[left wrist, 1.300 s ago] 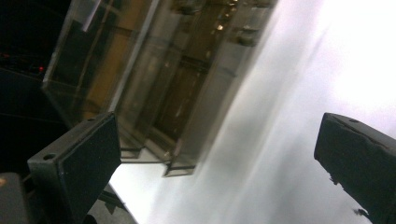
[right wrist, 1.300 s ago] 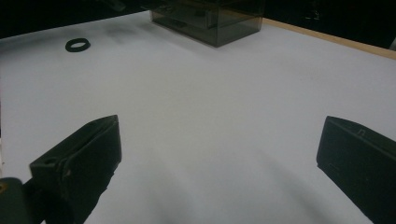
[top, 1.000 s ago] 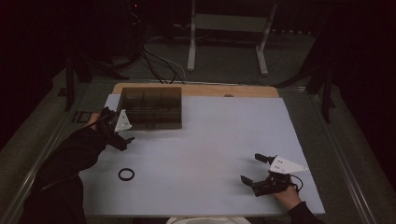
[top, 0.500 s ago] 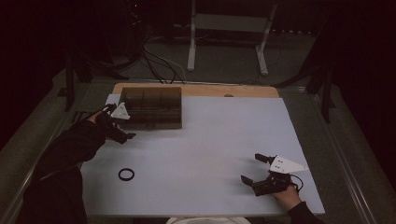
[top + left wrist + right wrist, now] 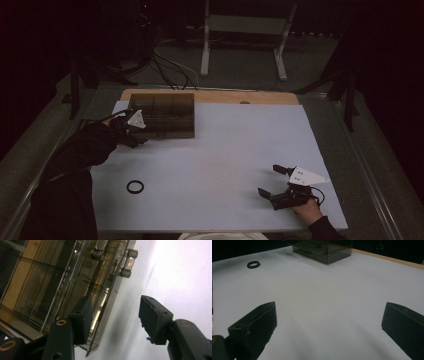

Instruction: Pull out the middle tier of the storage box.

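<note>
Left hand-held gripper (image 5: 113, 317): half-closed, jaws just closing around the front wall of the smoky plastic box (image 5: 162, 115); pads not yet pressed.
Box: placed at the far left of the tabletop (image 5: 225, 160).
Right hand-held gripper (image 5: 275, 181): wide, empty.
Advice: wall is best centred before squeezing.
</note>
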A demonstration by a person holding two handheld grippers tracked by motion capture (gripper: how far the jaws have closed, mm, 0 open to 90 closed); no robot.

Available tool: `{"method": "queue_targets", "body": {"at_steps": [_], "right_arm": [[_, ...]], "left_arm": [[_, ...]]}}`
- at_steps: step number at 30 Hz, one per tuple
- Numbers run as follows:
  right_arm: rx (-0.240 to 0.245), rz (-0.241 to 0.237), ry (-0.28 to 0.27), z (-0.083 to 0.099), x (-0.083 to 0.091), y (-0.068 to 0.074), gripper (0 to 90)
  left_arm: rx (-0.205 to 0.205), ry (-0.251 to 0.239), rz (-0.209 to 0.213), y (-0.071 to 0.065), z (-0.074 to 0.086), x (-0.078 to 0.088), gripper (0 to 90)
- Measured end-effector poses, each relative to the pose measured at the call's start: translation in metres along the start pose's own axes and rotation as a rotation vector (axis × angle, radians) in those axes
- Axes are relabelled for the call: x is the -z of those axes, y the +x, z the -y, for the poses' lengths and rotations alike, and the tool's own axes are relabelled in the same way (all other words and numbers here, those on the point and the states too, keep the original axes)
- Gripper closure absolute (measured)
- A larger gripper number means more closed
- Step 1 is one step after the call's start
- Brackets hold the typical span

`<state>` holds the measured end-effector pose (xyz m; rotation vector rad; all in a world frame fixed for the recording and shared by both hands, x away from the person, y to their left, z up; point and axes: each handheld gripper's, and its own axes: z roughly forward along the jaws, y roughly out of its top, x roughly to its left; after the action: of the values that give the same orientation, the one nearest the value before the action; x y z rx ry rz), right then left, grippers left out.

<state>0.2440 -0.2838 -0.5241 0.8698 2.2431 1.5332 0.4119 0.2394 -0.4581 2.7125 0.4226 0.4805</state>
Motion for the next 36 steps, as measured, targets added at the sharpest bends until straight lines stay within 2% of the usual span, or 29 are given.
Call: {"method": "queue_targets", "body": {"at_steps": [1, 2, 4, 7, 8, 11, 19, 23, 32, 36], "right_arm": [[0.0, 0.0, 0.001, 0.0, 0.0, 0.0, 0.0], [-0.001, 0.0, 0.001, 0.0, 0.0, 0.0, 0.0], [-0.001, 0.0, 0.001, 0.0, 0.0, 0.0, 0.0], [-0.004, -0.002, 0.0, 0.0, 0.0, 0.0, 0.0], [-0.005, -0.003, 0.001, 0.0, 0.0, 0.0, 0.0], [-0.004, -0.003, 0.001, 0.0, 0.0, 0.0, 0.0], [-0.005, -0.004, 0.002, 0.0, 0.0, 0.0, 0.0], [-0.007, -0.004, 0.002, 0.0, 0.0, 0.0, 0.0], [-0.007, -0.005, 0.002, 0.0, 0.0, 0.0, 0.0], [-0.005, -0.007, 0.004, 0.001, 0.0, -0.001, 0.0]], "left_arm": [[-0.031, 0.018, 0.0, 0.001, -0.001, -0.001, 49.7], [-0.049, 0.022, 0.003, 0.002, -0.001, -0.002, 54.2], [-0.111, 0.031, -0.002, 0.004, -0.002, -0.003, 60.1], [-0.193, 0.052, 0.007, 0.007, -0.005, -0.006, 66.3], [-0.206, 0.061, 0.001, 0.008, -0.006, -0.007, 68.9], [-0.238, 0.088, 0.024, 0.01, -0.008, -0.011, 73.1], [-0.288, 0.153, 0.059, 0.013, -0.015, -0.017, 79.2], [-0.291, 0.171, 0.073, 0.014, -0.019, -0.02, 81.3], [-0.314, 0.188, 0.098, 0.017, -0.024, -0.023, 85.0], [-0.325, 0.181, 0.11, 0.019, -0.023, -0.022, 85.5]]}}
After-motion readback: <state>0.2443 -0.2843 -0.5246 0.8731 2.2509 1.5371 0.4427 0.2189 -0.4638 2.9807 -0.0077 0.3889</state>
